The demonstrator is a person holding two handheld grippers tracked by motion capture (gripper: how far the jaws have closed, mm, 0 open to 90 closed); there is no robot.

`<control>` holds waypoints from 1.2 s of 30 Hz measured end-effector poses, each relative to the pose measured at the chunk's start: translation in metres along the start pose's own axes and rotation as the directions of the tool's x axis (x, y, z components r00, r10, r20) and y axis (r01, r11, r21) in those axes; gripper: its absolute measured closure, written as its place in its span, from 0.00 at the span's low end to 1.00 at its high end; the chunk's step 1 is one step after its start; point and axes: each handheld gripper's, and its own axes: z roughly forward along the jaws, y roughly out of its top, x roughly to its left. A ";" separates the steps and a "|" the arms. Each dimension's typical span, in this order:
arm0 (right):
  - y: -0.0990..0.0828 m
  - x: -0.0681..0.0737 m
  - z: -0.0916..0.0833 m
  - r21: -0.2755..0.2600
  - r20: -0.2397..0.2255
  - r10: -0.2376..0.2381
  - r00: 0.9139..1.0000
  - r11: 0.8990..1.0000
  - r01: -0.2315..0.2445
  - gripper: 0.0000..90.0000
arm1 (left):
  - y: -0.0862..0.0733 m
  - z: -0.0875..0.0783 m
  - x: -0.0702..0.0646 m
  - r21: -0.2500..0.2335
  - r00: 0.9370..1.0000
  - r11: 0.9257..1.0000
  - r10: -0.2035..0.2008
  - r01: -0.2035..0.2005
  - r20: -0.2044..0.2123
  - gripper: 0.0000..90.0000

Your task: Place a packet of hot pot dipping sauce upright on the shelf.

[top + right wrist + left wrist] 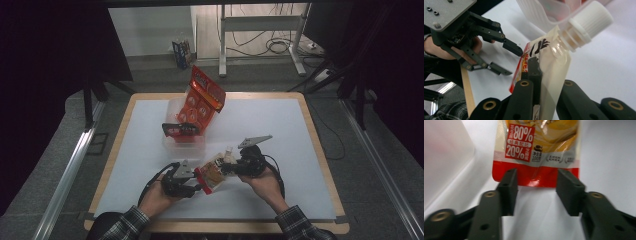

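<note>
A grey floor, white wall and metal desk frame lie behind.

Clear plastic bin holding red snack packs mid-table on white mat; desk legs behind.

Dim room, bright table, blurry close-ups.

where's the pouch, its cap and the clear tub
pouch [537, 173]: left gripper view, red bottom band
cap [592, 18]: right gripper view, ribbed white side
tub [172, 142]: high view, near left wall
</note>
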 end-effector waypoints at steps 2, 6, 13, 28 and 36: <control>0.004 0.002 -0.003 -0.008 -0.004 -0.011 1.000 1.000 0.011 0.96 | -0.001 -0.005 0.000 -0.015 1.000 1.000 0.007 -0.007 0.001 0.43; 0.011 0.004 -0.010 -0.025 0.004 -0.032 0.999 0.999 0.032 0.97 | -0.003 -0.012 0.000 -0.040 1.000 0.999 -0.011 0.011 0.005 0.29; 0.017 0.004 -0.023 -0.039 0.034 -0.053 0.998 0.998 0.054 0.98 | -0.007 -0.022 -0.002 -0.062 1.000 0.998 -0.027 0.027 0.001 0.13; 0.032 0.002 -0.044 -0.080 0.071 -0.070 0.995 0.994 0.076 0.98 | -0.018 -0.034 -0.014 -0.056 0.998 0.998 0.023 -0.027 -0.065 0.02; 0.042 -0.002 -0.053 -0.105 0.082 -0.072 0.994 0.991 0.081 0.98 | -0.022 -0.038 -0.015 -0.057 0.996 0.998 0.018 -0.023 -0.083 0.00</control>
